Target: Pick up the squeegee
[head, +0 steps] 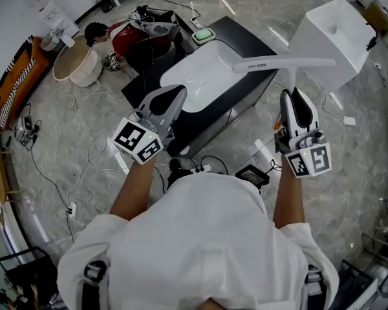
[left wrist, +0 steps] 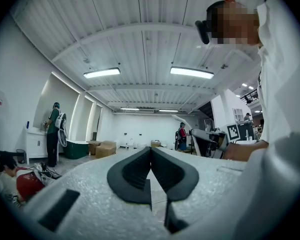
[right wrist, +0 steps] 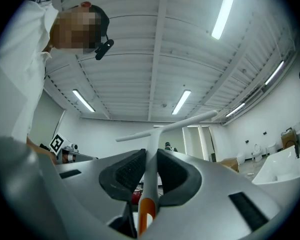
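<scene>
The squeegee is white and T-shaped, with its long blade (head: 284,63) held up over the white tub. Its thin handle (head: 290,86) runs down into my right gripper (head: 291,95), which is shut on it. In the right gripper view the handle (right wrist: 149,179) stands between the dark pads, its orange end near the camera and the blade (right wrist: 165,126) across the top. My left gripper (head: 172,94) is raised at the left, beside the tub. Its jaws meet with nothing between them, as the left gripper view (left wrist: 150,151) shows.
A white tub (head: 200,76) rests on a black platform (head: 246,37). A white pedestal block (head: 336,37) stands at the right. Cables and a black device (head: 252,176) lie on the marble floor by my feet. A person in red (head: 126,37) sits beside a beige basin (head: 74,63).
</scene>
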A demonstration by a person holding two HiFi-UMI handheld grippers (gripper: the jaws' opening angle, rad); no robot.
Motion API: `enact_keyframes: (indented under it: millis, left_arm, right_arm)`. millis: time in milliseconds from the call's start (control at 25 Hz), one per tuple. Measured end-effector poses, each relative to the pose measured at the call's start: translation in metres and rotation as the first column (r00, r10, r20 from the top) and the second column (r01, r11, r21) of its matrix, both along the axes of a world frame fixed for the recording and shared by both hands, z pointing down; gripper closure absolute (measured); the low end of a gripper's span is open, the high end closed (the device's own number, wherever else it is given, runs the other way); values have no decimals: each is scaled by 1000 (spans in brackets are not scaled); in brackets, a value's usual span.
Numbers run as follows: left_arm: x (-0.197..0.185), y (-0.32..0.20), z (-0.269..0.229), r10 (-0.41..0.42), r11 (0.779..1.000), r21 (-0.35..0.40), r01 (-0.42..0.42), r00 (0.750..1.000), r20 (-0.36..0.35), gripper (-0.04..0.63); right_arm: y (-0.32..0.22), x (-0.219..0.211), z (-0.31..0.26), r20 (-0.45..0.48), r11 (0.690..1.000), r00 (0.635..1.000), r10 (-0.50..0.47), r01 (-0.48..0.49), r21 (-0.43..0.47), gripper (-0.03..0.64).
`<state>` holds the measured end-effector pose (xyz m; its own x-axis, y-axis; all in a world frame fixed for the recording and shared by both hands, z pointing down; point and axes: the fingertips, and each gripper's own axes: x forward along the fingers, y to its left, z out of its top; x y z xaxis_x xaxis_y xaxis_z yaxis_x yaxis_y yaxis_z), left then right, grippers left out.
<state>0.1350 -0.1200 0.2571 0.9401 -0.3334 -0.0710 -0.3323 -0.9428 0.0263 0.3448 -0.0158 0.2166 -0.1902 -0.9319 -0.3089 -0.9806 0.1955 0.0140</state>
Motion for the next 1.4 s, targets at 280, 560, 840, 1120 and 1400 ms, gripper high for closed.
enact_keyframes:
  millis: [280,560,840,1120,1400]
  left_arm:
    - [2,10,6,-15,1000,-15,14,1000,-6,581]
    - [6,17,13,-3,999,-33,3,1000,2,581]
    - [13,23,19,22,999,-50,-22,1000,-8,581]
    - [18,28,26,46,996,-73,-46,999,3,581]
    - [16,28,30,61,995,-74,-61,998,5,581]
  right_arm:
    - [14,10,10,23,1000,1000,4,-4,-16,538]
    - [19,11,14,24,1000,1000,6,-6,-14,540]
    - [25,9,24,31,999,1000,6,-5,-43,540]
    - [26,-4,32,31,997,999,-24,26,-67,541]
    - [29,-6,30,29,998,999,-19,21,-65,541]
